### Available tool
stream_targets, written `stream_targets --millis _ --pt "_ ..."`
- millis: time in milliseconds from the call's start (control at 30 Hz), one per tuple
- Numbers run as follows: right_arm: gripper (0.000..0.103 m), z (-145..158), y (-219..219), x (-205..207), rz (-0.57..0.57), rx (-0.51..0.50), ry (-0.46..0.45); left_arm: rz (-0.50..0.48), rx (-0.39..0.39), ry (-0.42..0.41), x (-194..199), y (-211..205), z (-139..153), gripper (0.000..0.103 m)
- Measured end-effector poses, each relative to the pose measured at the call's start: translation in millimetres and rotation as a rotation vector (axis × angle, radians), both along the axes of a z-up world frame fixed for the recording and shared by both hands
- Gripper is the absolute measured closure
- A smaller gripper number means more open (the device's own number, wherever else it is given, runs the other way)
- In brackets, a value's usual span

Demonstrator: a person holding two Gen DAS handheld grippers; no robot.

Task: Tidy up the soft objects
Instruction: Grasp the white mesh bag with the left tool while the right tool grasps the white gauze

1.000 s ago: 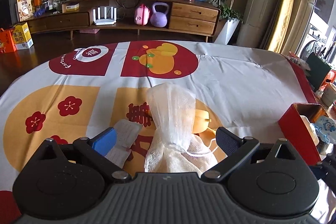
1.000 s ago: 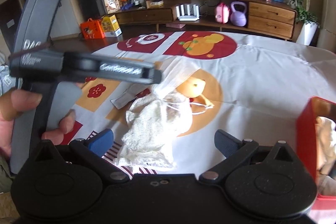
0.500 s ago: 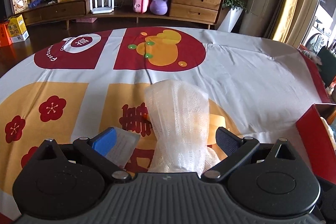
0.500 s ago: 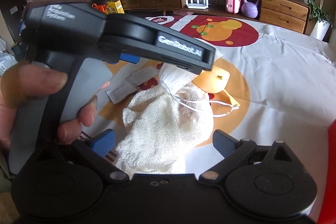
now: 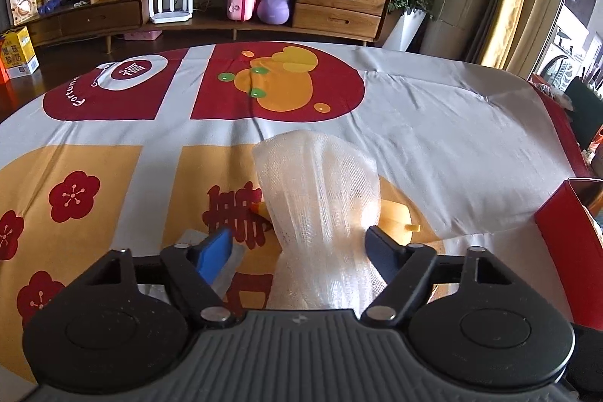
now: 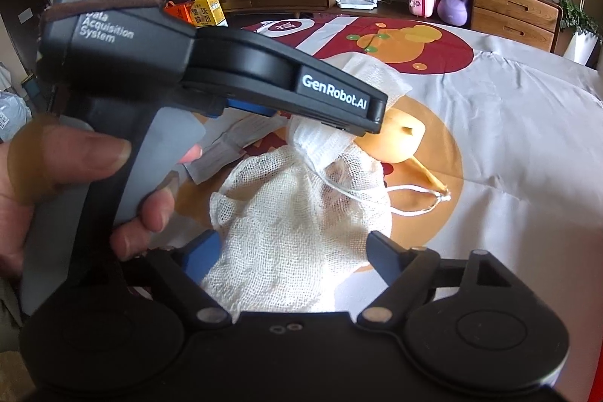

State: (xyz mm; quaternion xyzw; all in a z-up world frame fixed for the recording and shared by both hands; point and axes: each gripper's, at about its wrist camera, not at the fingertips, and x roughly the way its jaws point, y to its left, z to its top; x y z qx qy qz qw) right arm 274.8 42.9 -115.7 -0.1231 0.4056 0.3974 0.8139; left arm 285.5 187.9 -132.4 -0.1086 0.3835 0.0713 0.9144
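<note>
A white mesh drawstring bag (image 6: 301, 225) lies on the printed tablecloth (image 5: 433, 138), its open neck standing up (image 5: 320, 191). My left gripper (image 5: 301, 247) is open with the bag's neck between its fingers; the right finger touches the mesh. In the right wrist view the left gripper's body (image 6: 211, 78) hovers over the bag's neck. My right gripper (image 6: 290, 251) is open, its fingers on either side of the bag's full lower part. A yellow soft object (image 6: 395, 142) lies just beyond the bag. The drawstring (image 6: 418, 202) trails to the right.
A red box (image 5: 565, 236) holding soft items stands at the table's right edge. A folded paper slip (image 6: 233, 145) lies left of the bag. A wooden sideboard (image 5: 226, 6) with a purple kettlebell (image 5: 274, 2) stands beyond the table.
Both grippers have moved forward onto the bag. My left gripper's fingers have narrowed around the neck. The bag's body now sits between my right gripper's fingers.
</note>
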Motion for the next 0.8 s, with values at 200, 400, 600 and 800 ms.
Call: stream_targets --millis 200,400,600,800 --pt "0.048 -1 2 -5 0.018 -0.025 -0.002 -0.006 -0.029 -0.012 -1 0 1 0.047" --pt "0.073 3 -5 -6 0.004 -0.003 0.022 -0.006 -0.045 -0.023 -5 -2 6 0.067" --pt "0.093 11 -17 -4 -0.029 0.035 0.034 0.005 -0.06 -0.044 -12 -2 13 0.076" --pt "0.099 24 -34 -10 -0.073 0.075 0.031 0.04 -0.062 -0.063 -22 -3 22 0.084"
